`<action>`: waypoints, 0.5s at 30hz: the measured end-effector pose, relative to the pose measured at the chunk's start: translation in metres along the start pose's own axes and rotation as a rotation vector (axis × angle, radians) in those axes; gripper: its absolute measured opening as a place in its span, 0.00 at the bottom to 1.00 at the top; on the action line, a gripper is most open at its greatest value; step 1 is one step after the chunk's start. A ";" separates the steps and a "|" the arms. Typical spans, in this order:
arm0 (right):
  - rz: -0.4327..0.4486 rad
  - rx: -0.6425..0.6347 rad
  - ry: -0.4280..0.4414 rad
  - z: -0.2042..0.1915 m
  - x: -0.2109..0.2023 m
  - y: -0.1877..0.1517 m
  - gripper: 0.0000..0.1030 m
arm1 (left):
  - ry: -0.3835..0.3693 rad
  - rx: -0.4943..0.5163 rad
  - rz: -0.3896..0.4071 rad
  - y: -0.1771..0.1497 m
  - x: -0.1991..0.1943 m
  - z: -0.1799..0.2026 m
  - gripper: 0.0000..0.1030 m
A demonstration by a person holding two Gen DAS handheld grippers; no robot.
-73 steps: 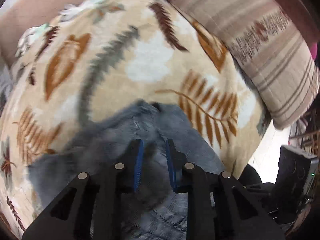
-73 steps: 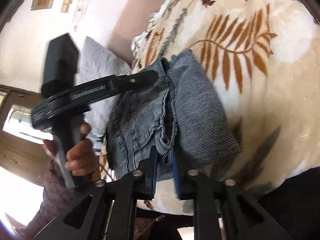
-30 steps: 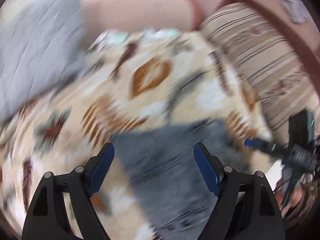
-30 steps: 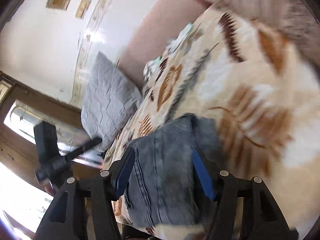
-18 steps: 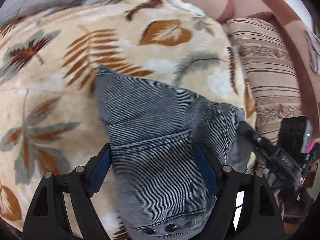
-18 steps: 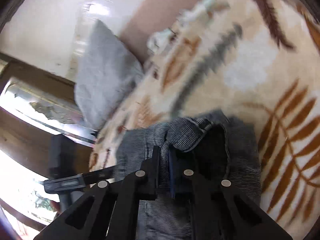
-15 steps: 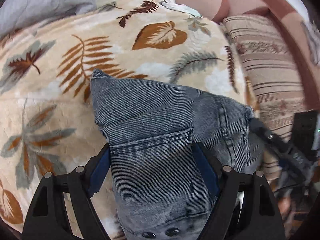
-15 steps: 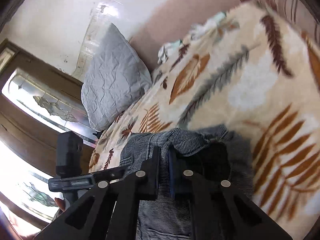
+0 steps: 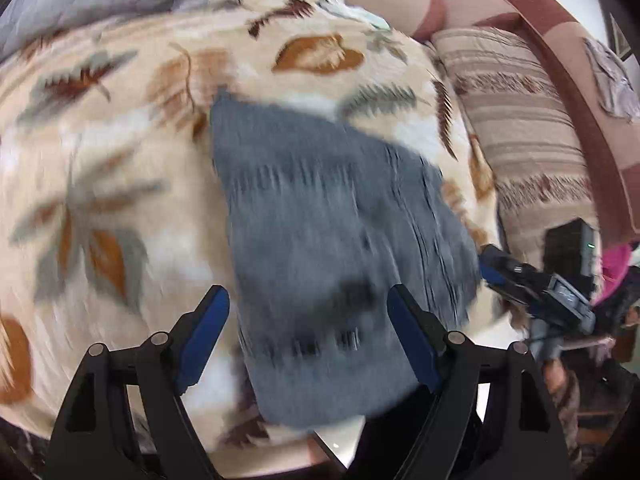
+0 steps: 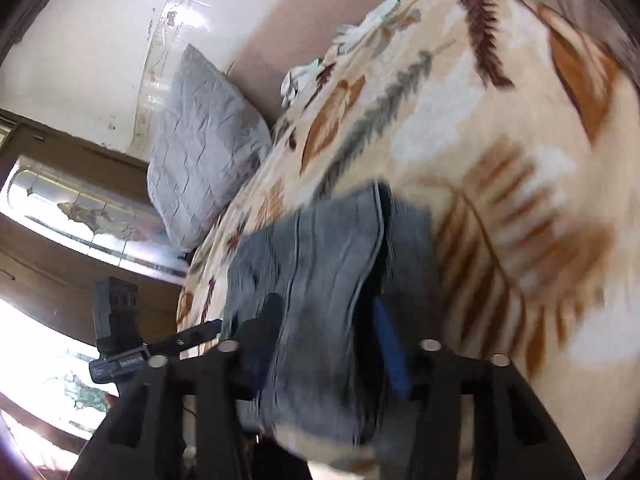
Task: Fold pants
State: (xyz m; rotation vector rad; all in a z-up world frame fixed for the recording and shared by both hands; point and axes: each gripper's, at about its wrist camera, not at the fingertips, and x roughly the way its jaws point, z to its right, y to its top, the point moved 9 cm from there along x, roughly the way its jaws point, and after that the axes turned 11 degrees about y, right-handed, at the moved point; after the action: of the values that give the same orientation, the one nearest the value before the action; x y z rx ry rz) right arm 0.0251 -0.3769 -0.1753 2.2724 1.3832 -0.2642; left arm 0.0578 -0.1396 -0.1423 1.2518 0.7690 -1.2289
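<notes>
The folded grey-blue denim pants point(image 9: 332, 248) lie as a compact bundle on a cream blanket with a leaf print point(image 9: 120, 152), near its front edge. My left gripper point(image 9: 308, 332) is open and empty, its blue pads spread wide above the near end of the bundle. In the right wrist view the pants point(image 10: 320, 280) lie between the spread fingers of my right gripper point(image 10: 324, 340), which is open and holds nothing. The right gripper also shows at the right of the left wrist view point(image 9: 536, 280). Both views are motion-blurred.
A grey quilted pillow point(image 10: 200, 148) leans at the far left end of the sofa. A striped beige cushion point(image 9: 520, 120) lies to the right of the blanket. The left gripper's handle point(image 10: 120, 344) shows at the lower left of the right wrist view.
My right gripper, shut on an edge of the pants half a second ago, has opened and let go. The pants now lie flat. My left gripper stayed open and drew back a little.
</notes>
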 end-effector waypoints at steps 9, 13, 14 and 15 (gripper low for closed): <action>0.026 -0.273 -0.183 -0.048 -0.021 -0.031 0.14 | 0.037 0.059 -0.010 -0.032 0.010 0.031 0.79; -0.068 -0.259 -0.358 -0.002 -0.007 -0.044 0.14 | 0.141 0.131 -0.027 -0.039 0.039 0.032 0.81; -0.101 -0.249 -0.382 0.010 0.001 -0.051 0.14 | 0.148 0.138 -0.032 -0.040 0.041 0.032 0.81; -0.090 -0.253 -0.383 0.012 0.003 -0.051 0.15 | 0.140 0.136 -0.030 -0.039 0.037 0.030 0.81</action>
State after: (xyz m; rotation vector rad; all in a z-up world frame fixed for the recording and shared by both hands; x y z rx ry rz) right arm -0.0177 -0.3610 -0.2015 1.8405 1.2391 -0.4957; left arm 0.0241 -0.1734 -0.1810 1.4540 0.8185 -1.2439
